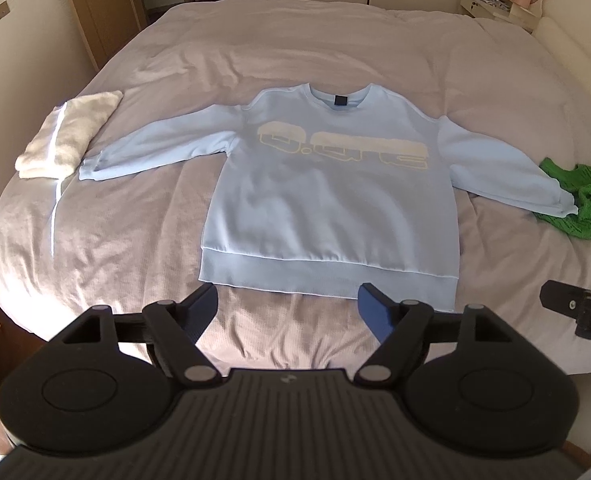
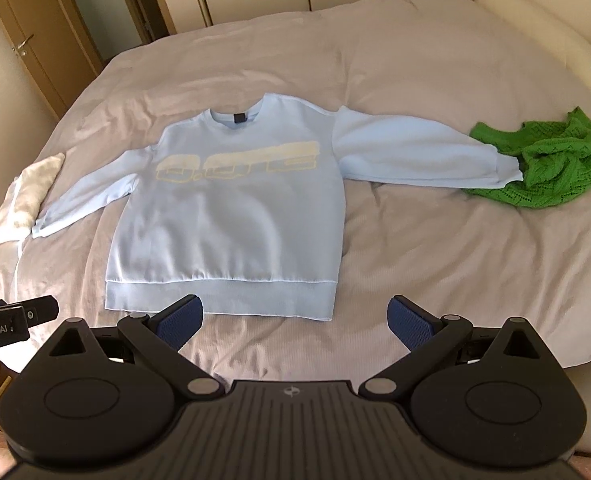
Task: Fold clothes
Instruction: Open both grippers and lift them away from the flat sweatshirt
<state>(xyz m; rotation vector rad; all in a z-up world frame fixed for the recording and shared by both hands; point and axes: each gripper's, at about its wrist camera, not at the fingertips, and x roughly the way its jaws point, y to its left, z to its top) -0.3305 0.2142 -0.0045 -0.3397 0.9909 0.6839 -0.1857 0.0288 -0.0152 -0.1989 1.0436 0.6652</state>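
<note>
A light blue sweatshirt [image 1: 327, 196] is spread flat at the centre of a bed [image 1: 255, 52], sleeves out. A folded white towel [image 1: 67, 136] lies at nine o'clock, a green knit [image 1: 583, 200] at three. Left claw [image 1: 287, 312] and right claw [image 2: 295, 320] are held released, empty, above the hem.

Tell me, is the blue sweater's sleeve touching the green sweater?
Touching: in the right wrist view, the blue sweater sleeve cuff lies over the green sweater edge.

Both wrist views near bed [image 1: 95, 240] foot, angled down; share sweatshirt [image 1: 327, 208] (whole).
</note>
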